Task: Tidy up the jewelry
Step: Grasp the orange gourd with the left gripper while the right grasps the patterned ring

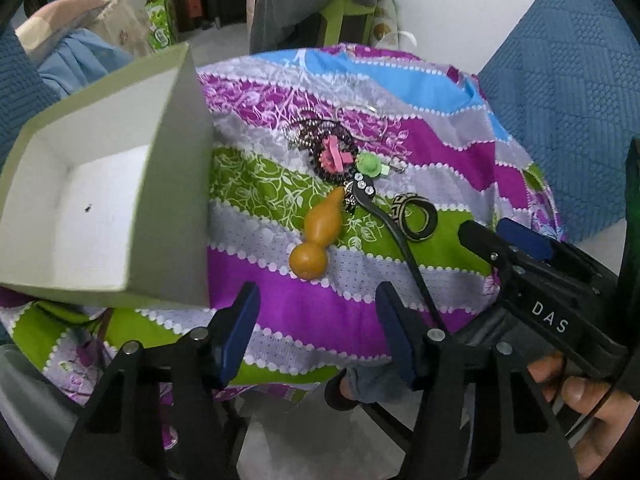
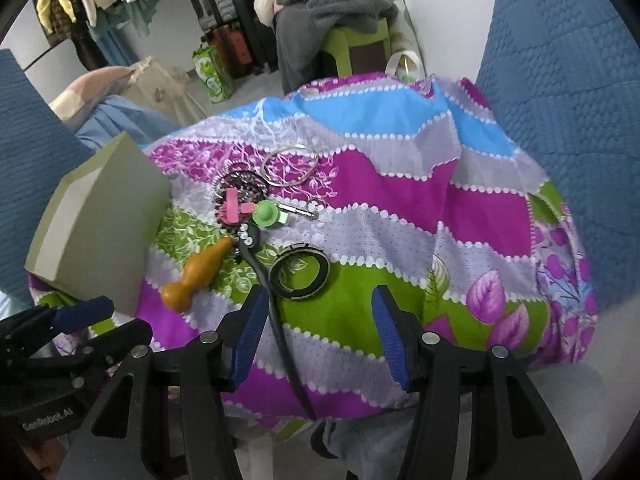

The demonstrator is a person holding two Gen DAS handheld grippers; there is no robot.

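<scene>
A pile of jewelry lies on a striped floral cloth (image 1: 320, 300): an orange gourd pendant (image 1: 318, 236), a black cord with rhinestones (image 1: 390, 224), a black patterned bangle (image 1: 414, 216), a pink bow on a dark beaded bracelet (image 1: 334, 156), a green charm (image 1: 368, 165) and thin silver hoops (image 2: 290, 164). An open grey box (image 1: 100, 184), white inside, stands at the left. My left gripper (image 1: 318, 332) is open and empty, near the gourd. My right gripper (image 2: 318, 340) is open and empty, just short of the bangle (image 2: 299, 276); the cord (image 2: 276, 312) runs beside its left finger.
Blue quilted upholstery (image 1: 560, 92) flanks the cloth on both sides. Beyond the cloth is a green stool with grey clothes (image 2: 332, 20), suitcases (image 2: 224, 40) and a green bag (image 2: 212, 72). The right gripper shows in the left wrist view (image 1: 540, 268).
</scene>
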